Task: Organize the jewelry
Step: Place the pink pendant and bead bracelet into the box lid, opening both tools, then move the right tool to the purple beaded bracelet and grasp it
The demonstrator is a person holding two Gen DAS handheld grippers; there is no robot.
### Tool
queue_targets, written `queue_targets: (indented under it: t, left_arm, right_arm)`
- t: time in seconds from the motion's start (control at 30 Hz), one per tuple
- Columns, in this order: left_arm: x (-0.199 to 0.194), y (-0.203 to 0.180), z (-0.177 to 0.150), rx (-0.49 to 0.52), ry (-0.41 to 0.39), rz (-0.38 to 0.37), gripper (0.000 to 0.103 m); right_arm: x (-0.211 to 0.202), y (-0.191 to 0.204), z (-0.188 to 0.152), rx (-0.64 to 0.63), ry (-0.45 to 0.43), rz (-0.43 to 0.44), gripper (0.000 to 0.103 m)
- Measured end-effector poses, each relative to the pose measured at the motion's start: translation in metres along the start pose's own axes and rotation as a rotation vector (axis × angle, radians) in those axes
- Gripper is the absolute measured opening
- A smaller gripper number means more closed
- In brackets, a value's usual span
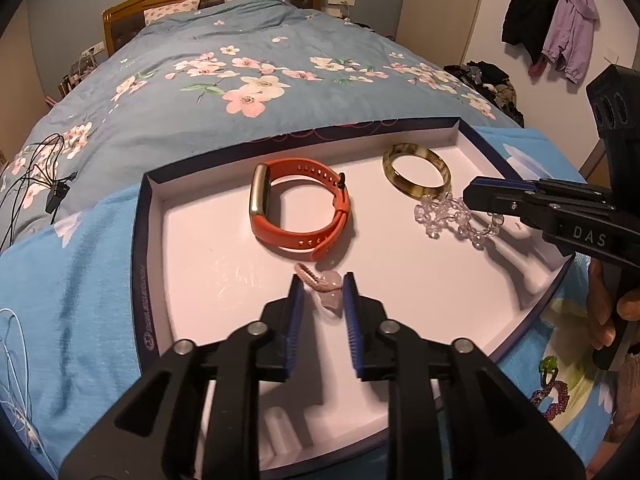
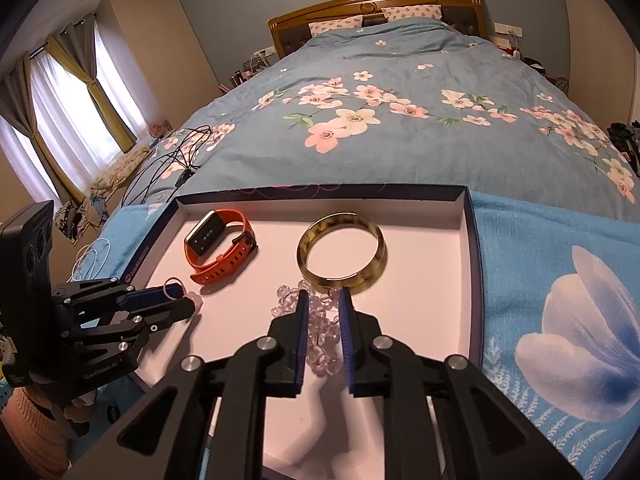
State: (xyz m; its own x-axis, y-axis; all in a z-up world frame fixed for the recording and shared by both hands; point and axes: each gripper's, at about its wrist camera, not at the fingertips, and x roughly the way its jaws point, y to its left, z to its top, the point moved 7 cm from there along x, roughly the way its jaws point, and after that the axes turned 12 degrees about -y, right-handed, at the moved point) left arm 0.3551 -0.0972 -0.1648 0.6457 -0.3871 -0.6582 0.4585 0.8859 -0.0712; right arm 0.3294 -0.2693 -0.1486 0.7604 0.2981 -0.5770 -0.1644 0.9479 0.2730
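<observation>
Jewelry sitting in white tray (image 1: 192, 240) on bed: orange watch (image 1: 300, 208), amber bangle (image 1: 416, 172). Left gripper (image 1: 322, 292) w/ jaws slightly parted around pink ring (image 1: 326, 286); right gripper (image 2: 324, 308) slightly parted over clear bead bracelet (image 2: 320, 332), not pinching.

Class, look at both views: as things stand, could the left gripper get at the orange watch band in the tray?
Probably yes: the left gripper faces the orange watch band just ahead; only a small pink piece lies between its jaws.
</observation>
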Motion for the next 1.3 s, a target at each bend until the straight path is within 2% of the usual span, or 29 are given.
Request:
queue_targets:
  t: [0.13,0.27,0.37,0.47,0.5,0.53,0.67,0.8,0.93,1.1,1.3]
  left_arm:
    - [-0.005,-0.003,0.001,0.008,-0.014,-0.003,0.032]
    - [-0.014,-0.003,0.002,0.013,-0.036,0.010,0.039]
    - [-0.027,-0.002,0.003,0.005,-0.063,0.019,0.045]
    - [-0.047,0.003,0.005,-0.001,-0.109,0.042,0.050]
    - [-0.054,0.004,0.003,-0.004,-0.122,0.048,0.054]
    - [-0.063,0.005,0.003,-0.010,-0.141,0.050,0.058]
    - [-0.095,0.007,-0.006,-0.016,-0.195,0.052,0.063]
    - [-0.122,0.005,-0.024,-0.023,-0.223,0.050,0.065]
    - [-0.136,0.004,-0.047,-0.016,-0.216,0.063,0.065]
    - [-0.148,0.002,-0.070,-0.020,-0.198,0.059,0.065]
    - [-0.155,0.002,-0.092,-0.017,-0.167,0.069,0.065]
  right_arm:
    - [-0.005,0.001,0.001,-0.003,-0.014,-0.004,0.016]
    - [-0.017,0.004,0.003,-0.020,-0.040,-0.005,0.026]
    - [-0.033,0.007,0.002,-0.043,-0.059,0.002,0.029]
    - [-0.049,0.013,0.001,-0.059,-0.077,0.026,0.035]
    - [-0.058,0.017,-0.002,-0.072,-0.087,0.037,0.038]
    - [-0.063,0.019,-0.003,-0.079,-0.092,0.043,0.039]
    - [-0.089,0.032,-0.023,-0.128,-0.083,0.090,0.040]
    - [-0.105,0.038,-0.051,-0.164,-0.050,0.096,0.040]
    - [-0.115,0.031,-0.075,-0.171,-0.018,0.055,0.039]
    - [-0.121,0.024,-0.098,-0.117,0.010,0.068,0.036]
    - [-0.126,0.039,-0.121,-0.130,0.044,0.108,0.036]
